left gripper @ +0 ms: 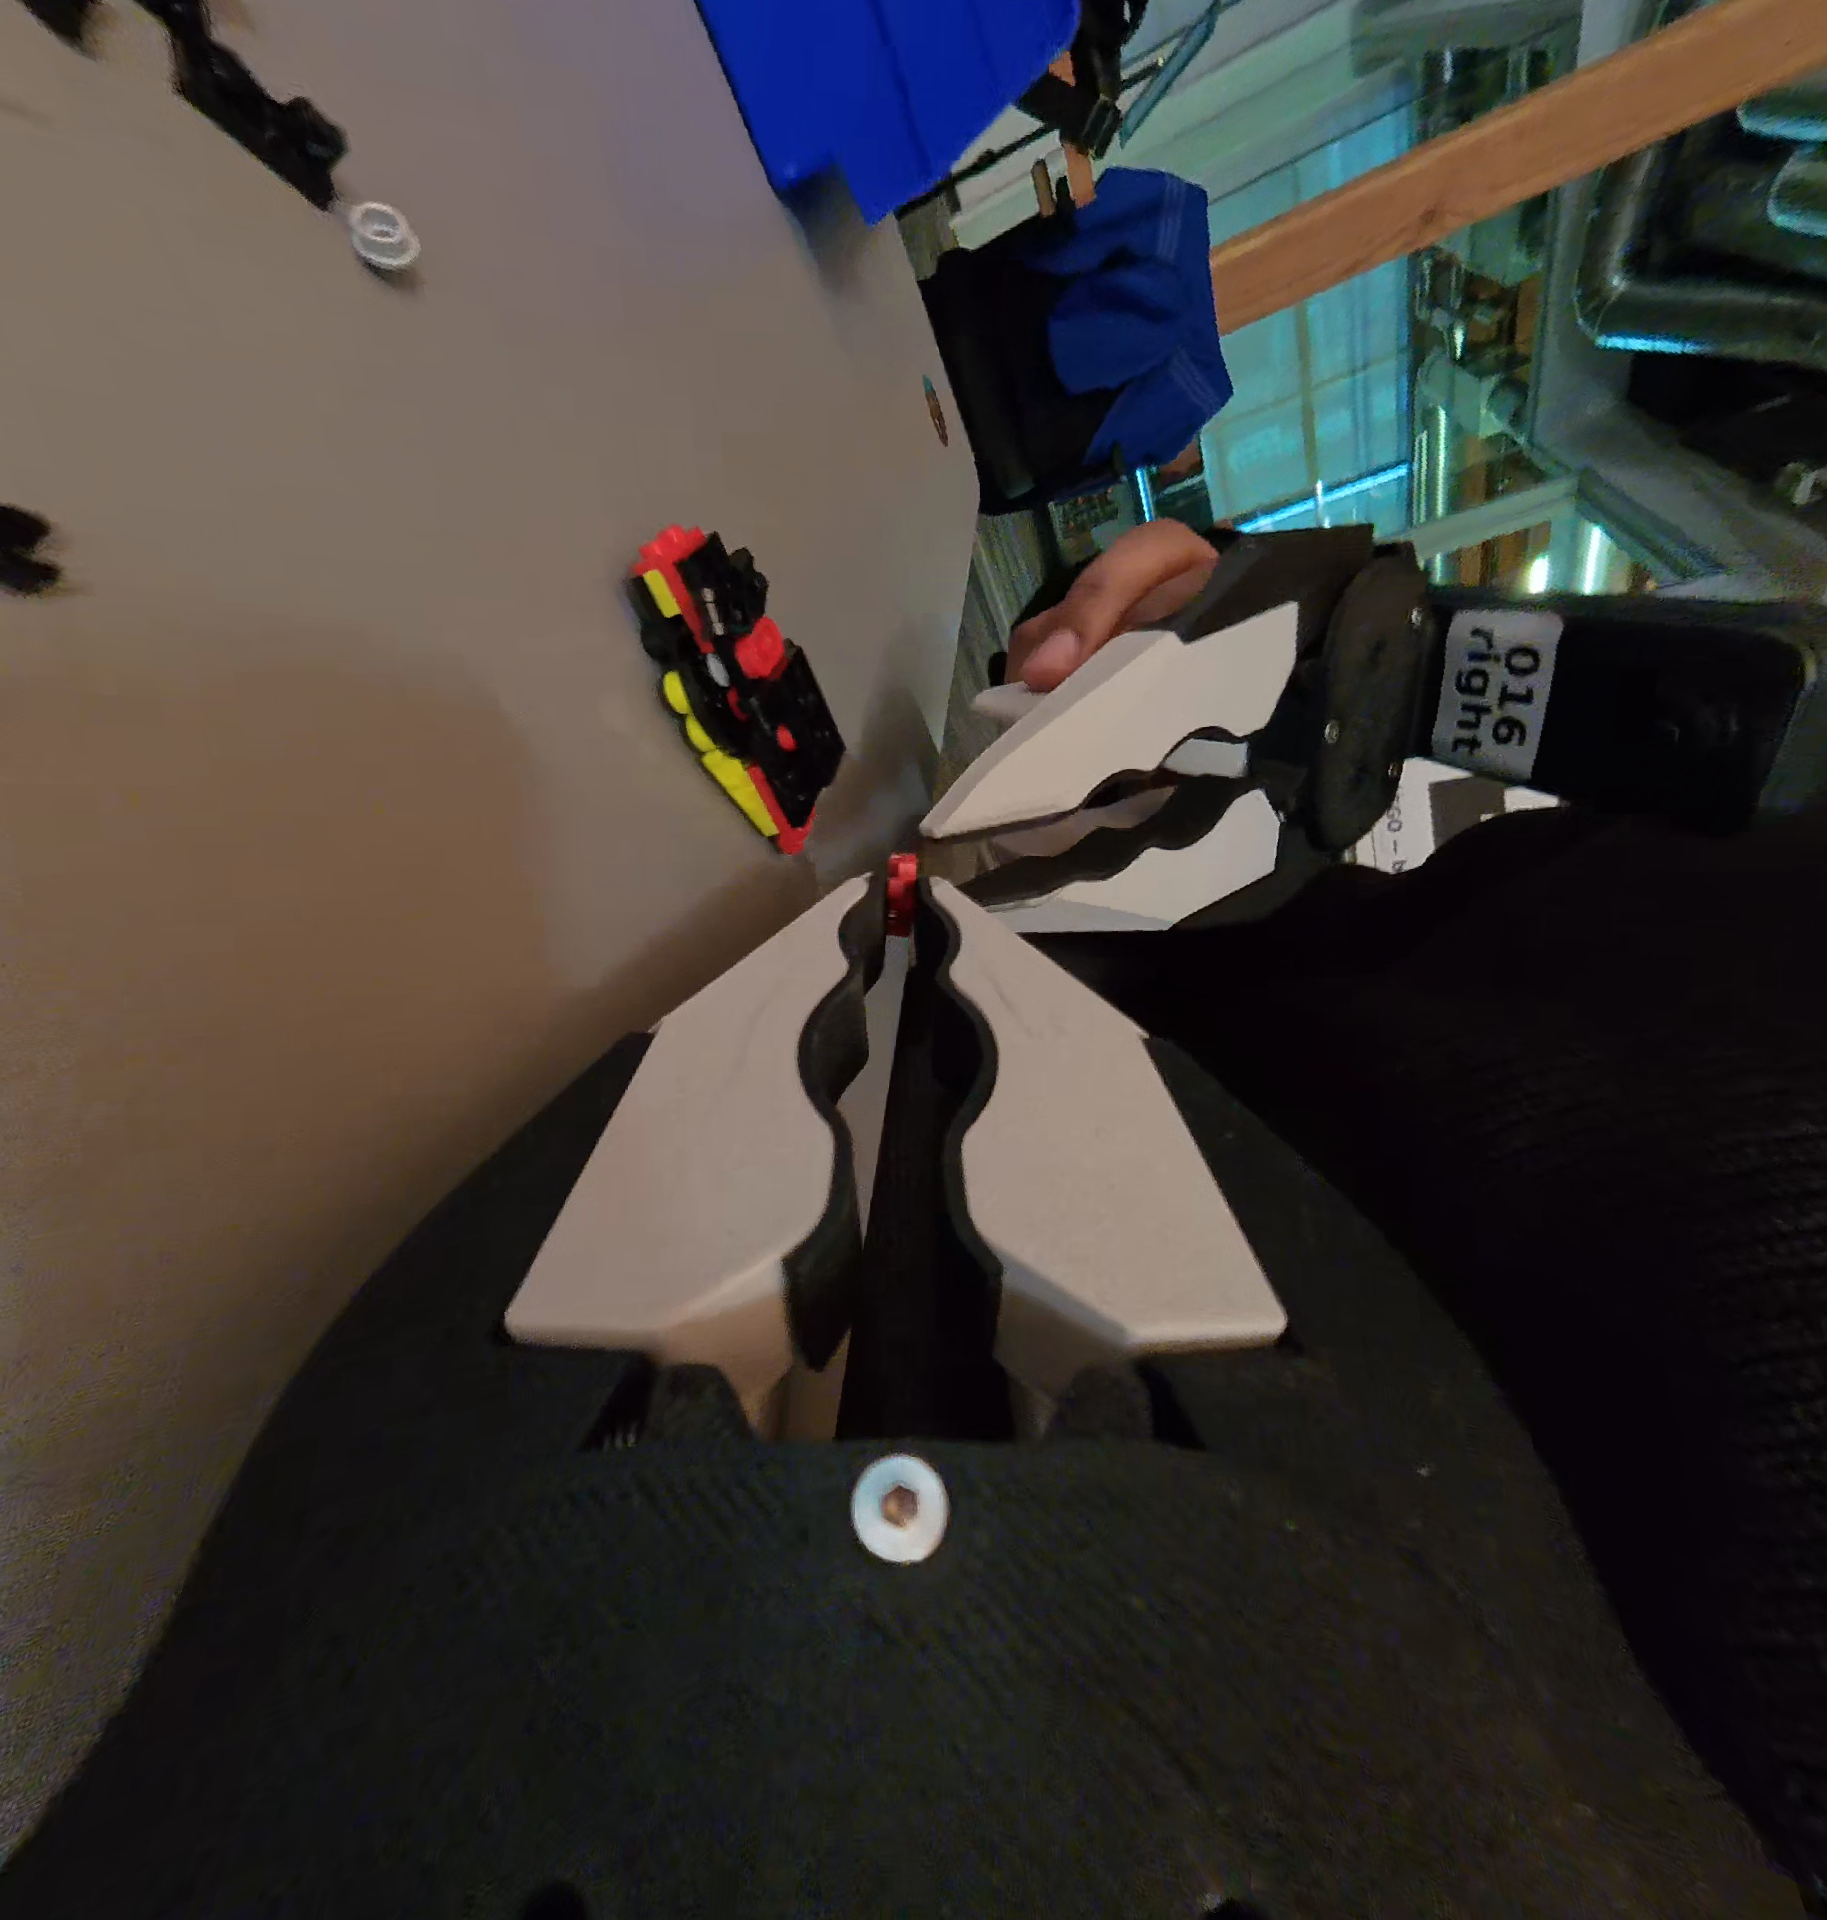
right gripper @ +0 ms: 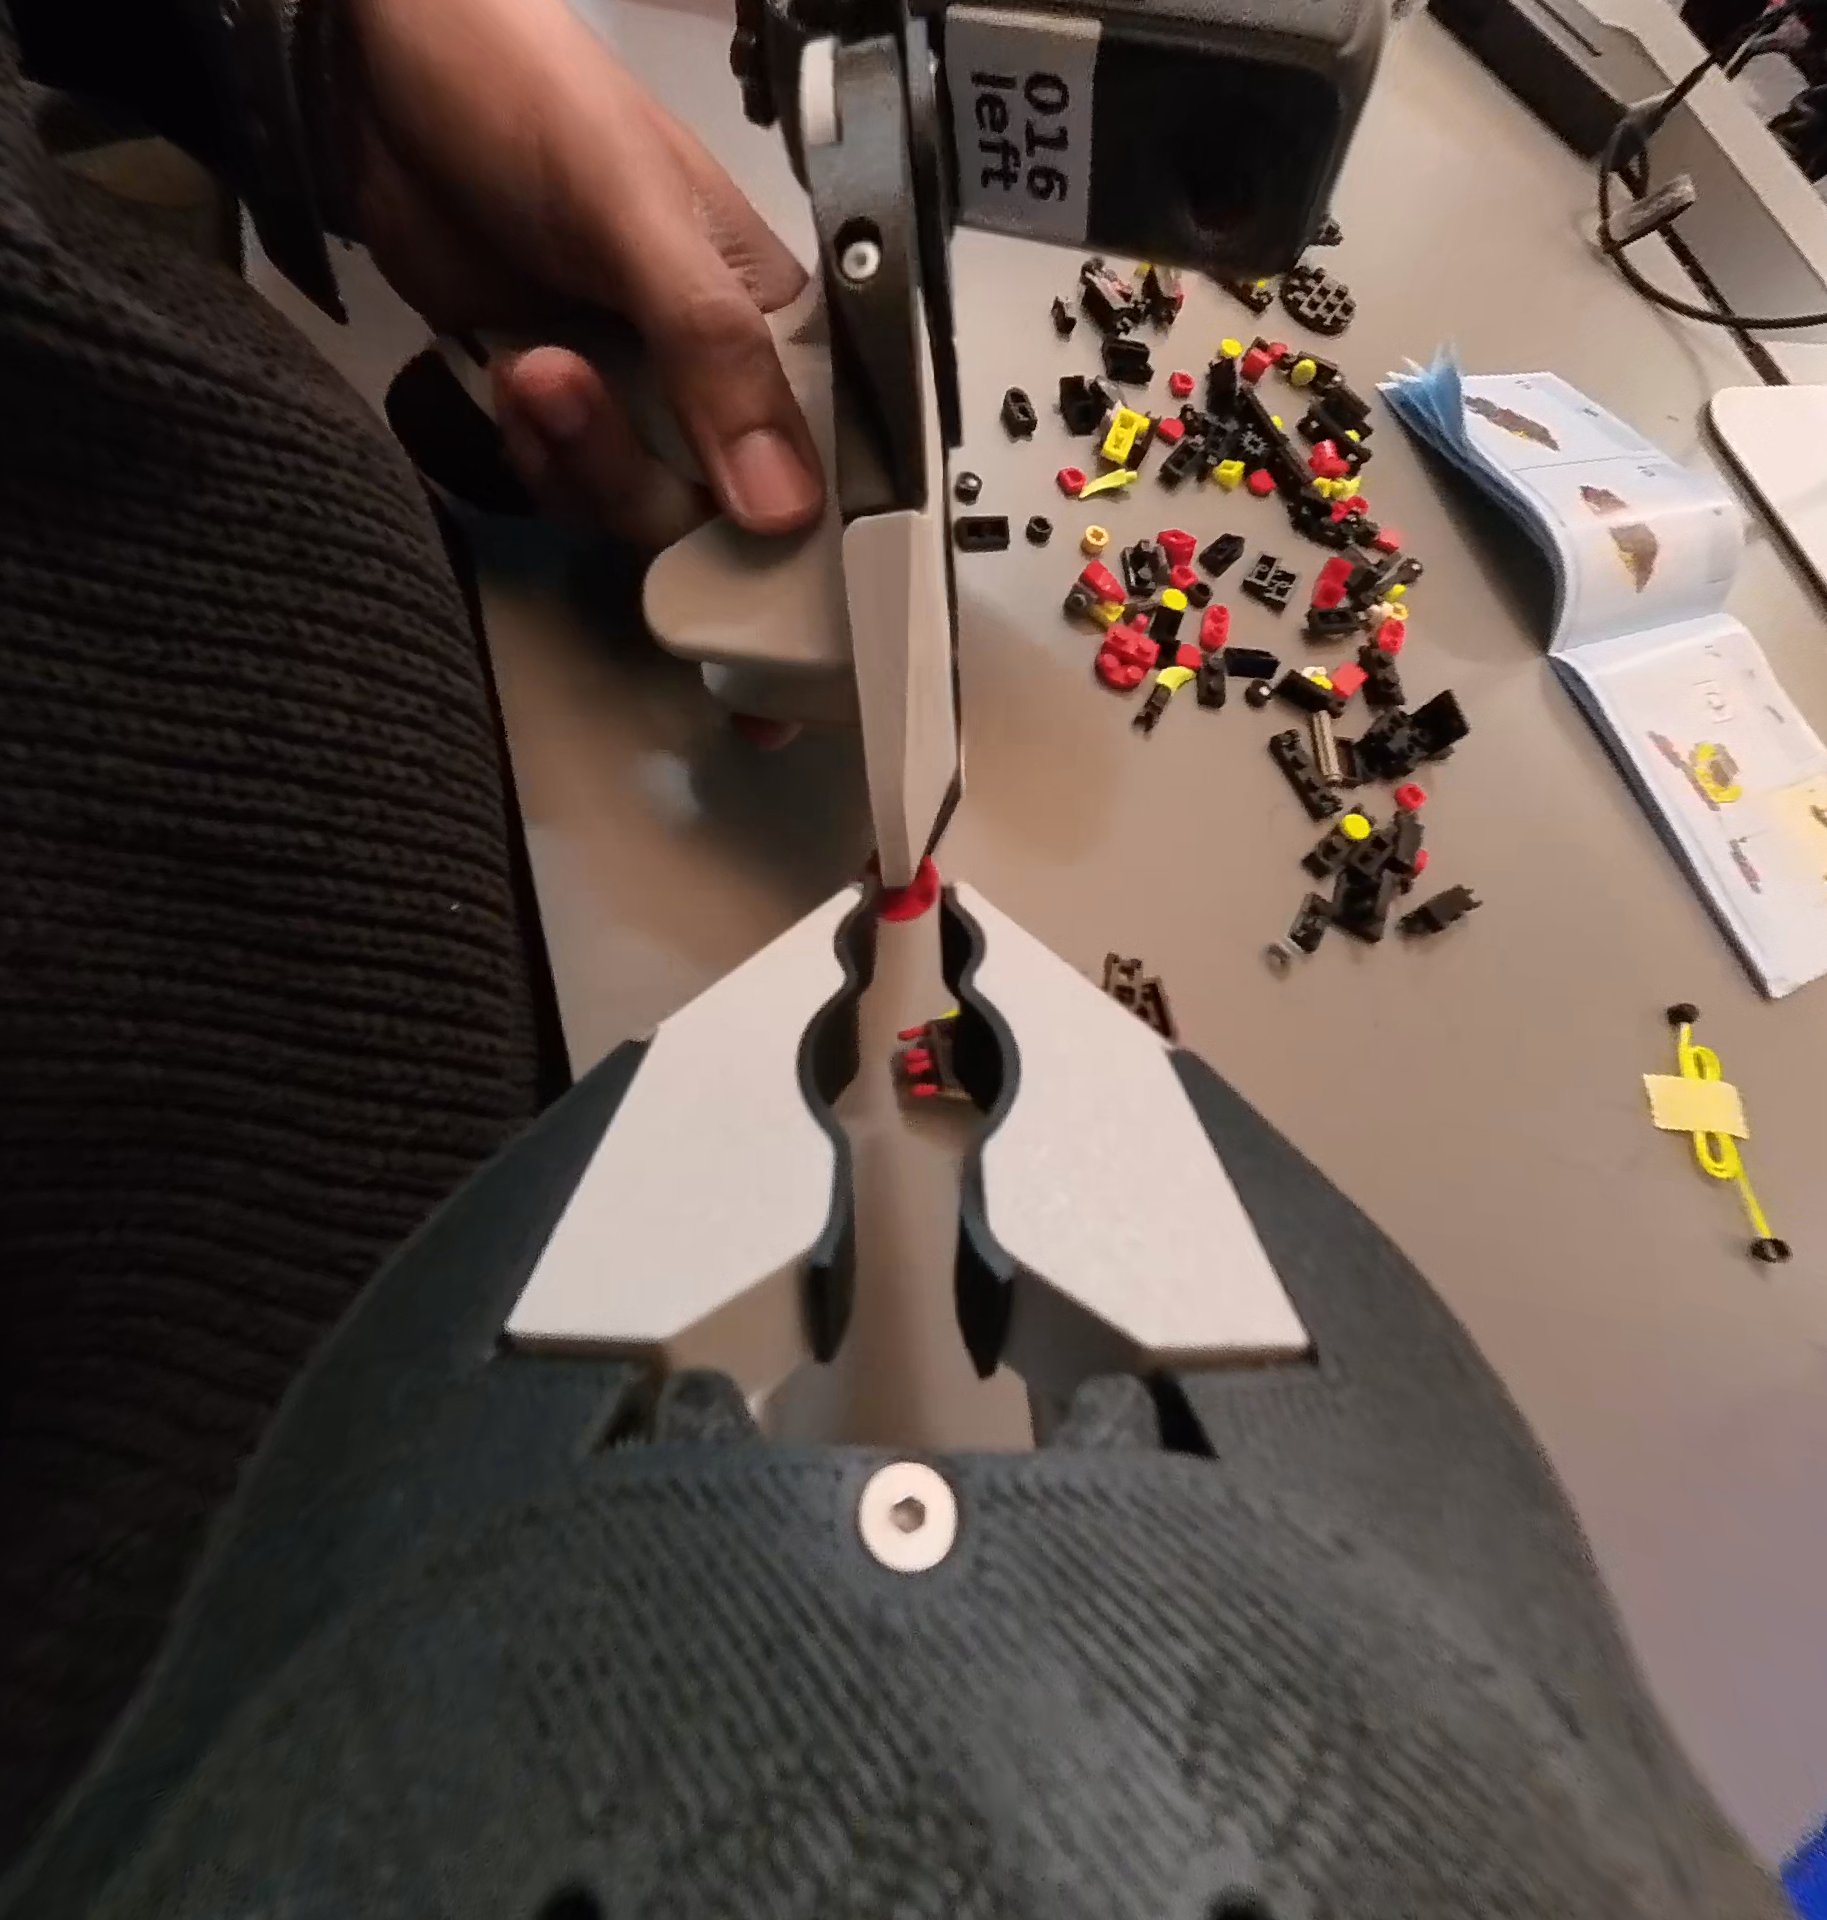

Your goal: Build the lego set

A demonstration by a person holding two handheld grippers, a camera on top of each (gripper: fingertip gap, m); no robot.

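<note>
Above the near edge of the grey table [right gripper: 1148, 1039], both grippers meet tip to tip. Left gripper [left gripper: 901, 894] clenched on a small red round brick piece [left gripper: 900, 891], both pads pressed against it; piece pokes out past the tips toward 12 o'clock. Right gripper [right gripper: 907, 896] faces it head-on, its fingers either side of the same red piece [right gripper: 909, 899] at the tips; contact of its pads cannot be told, blur there. In the left wrist view the right gripper [left gripper: 950, 831] comes in from 2 o'clock, jaws narrowly apart, a hand [left gripper: 1096, 603] on its grip. In the right wrist view the left gripper [right gripper: 909, 831] hangs down from 12 o'clock, a hand [right gripper: 597, 312] holding it. Half-built black, red and yellow brick model [left gripper: 737, 686] lies on the table at 11 o'clock of the left tips, near. Loose pile of black, red and yellow bricks [right gripper: 1262, 540] at 1 o'clock in the right view, open instruction booklet [right gripper: 1657, 644] at 2 o'clock beyond it, yellow string piece [right gripper: 1709, 1127] at 3 o'clock. Clear round stud [left gripper: 382, 234] at 11 o'clock, far. Blue bin [left gripper: 888, 83] at 12 o'clock. Black knit sleeve [right gripper: 161, 831] at 9 o'clock.
</note>
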